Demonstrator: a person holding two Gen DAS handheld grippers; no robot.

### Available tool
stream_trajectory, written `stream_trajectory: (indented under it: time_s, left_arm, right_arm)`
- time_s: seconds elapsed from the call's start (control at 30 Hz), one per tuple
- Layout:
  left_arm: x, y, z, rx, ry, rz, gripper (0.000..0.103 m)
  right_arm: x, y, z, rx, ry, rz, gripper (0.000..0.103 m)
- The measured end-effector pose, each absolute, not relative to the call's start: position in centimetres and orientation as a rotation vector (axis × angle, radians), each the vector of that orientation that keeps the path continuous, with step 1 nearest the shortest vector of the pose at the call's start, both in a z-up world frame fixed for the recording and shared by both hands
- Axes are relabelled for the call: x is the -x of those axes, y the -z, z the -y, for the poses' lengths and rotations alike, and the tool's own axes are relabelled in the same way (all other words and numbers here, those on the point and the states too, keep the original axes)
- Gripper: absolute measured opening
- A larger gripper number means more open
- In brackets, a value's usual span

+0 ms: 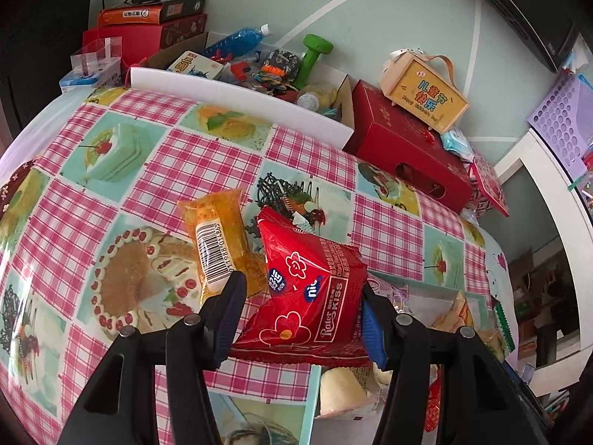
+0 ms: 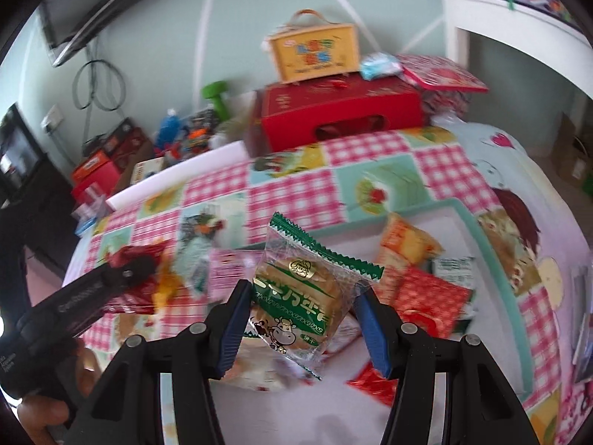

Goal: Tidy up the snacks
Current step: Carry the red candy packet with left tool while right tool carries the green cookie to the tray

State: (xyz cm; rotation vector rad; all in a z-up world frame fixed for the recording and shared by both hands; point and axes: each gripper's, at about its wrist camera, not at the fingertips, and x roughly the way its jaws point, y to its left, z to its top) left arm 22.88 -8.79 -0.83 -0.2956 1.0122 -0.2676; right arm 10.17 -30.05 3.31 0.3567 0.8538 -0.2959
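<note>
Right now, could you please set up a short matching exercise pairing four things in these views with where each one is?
Things:
1. red snack packet
2. green-edged biscuit packet
3. orange packet with barcode
4. yellow handled box

Places:
A. on top of the red gift box
B. lying on the checked tablecloth
C. between the left gripper jaws
D. between the right gripper jaws

Pairs: 1-C, 2-D, 3-B, 4-A

Glossy crinkled red foil wrapper (image 1: 307,296) being gripped; clear shiny plastic packet (image 2: 296,304) being held; tabletop being covered by smooth glossy oilcloth (image 1: 192,163).
</note>
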Motion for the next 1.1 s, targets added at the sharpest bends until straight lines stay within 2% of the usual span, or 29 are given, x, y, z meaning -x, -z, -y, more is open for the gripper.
stream_trajectory:
  time_s: [1.1]
  left_arm:
    - [-19.9, 4.8, 17.6, 0.198, 0.547, -1.125, 0.058]
  right_arm:
    - [-9.1, 0.6, 34.8, -0.431, 0.408, -0.938, 0.06]
